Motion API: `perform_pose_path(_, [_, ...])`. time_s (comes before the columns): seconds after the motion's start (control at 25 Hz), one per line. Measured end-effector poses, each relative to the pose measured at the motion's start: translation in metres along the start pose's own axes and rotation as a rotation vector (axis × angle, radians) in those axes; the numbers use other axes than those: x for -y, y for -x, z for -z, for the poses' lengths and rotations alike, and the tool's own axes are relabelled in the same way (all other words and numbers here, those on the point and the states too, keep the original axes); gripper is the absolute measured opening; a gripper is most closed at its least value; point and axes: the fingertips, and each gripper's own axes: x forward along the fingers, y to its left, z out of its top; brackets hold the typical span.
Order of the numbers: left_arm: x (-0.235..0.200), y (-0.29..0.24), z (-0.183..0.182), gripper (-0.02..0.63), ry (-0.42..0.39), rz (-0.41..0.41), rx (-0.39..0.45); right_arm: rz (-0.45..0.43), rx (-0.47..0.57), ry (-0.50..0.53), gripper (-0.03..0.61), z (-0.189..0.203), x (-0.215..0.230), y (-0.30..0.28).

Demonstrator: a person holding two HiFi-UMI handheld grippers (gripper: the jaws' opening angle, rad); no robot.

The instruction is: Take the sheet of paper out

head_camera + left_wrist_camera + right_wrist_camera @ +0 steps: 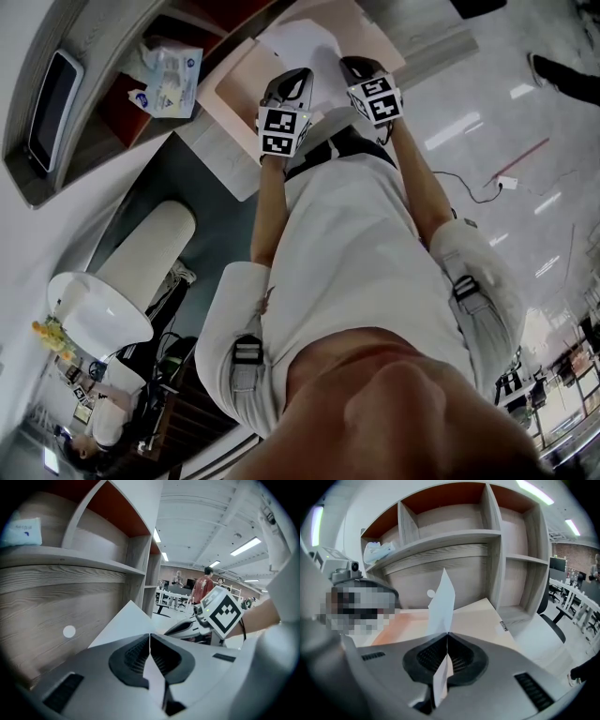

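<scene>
Fingers of our left gripper point(296, 77) and right gripper point(359, 67) are clamped on the sheet of paper point(302, 42), held over the pink desk point(242, 82) in the head view. In the left gripper view, we pinch the sheet's edge beside the wooden shelf unit point(93, 569). In the right gripper view, the pinched sheet stands edge-on.

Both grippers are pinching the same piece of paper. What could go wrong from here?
The left gripper and right gripper are both shut on one sheet of paper, side by side. If the hands drift apart or twist differently, it could tear or crease. Each pinches only a small patch, so the sheet might slip out. Its free corner points toward the wooden shelf and might catch there.
</scene>
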Motion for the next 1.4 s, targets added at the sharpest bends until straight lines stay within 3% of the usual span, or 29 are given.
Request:
perform_pose_path(0.56, [0.011, 0.02, -0.037, 0.023, -0.017, -0.037, 0.083, -0.015, 0.136, 0.038, 0.021, -0.044, -0.004, 0.051])
perform_pose_path(1.4, [0.006, 0.082, -0.105, 0.023, -0.015, -0.167, 0.25, -0.184, 0.404, 0.212, 0.021, -0.145, -0.05, 0.141])
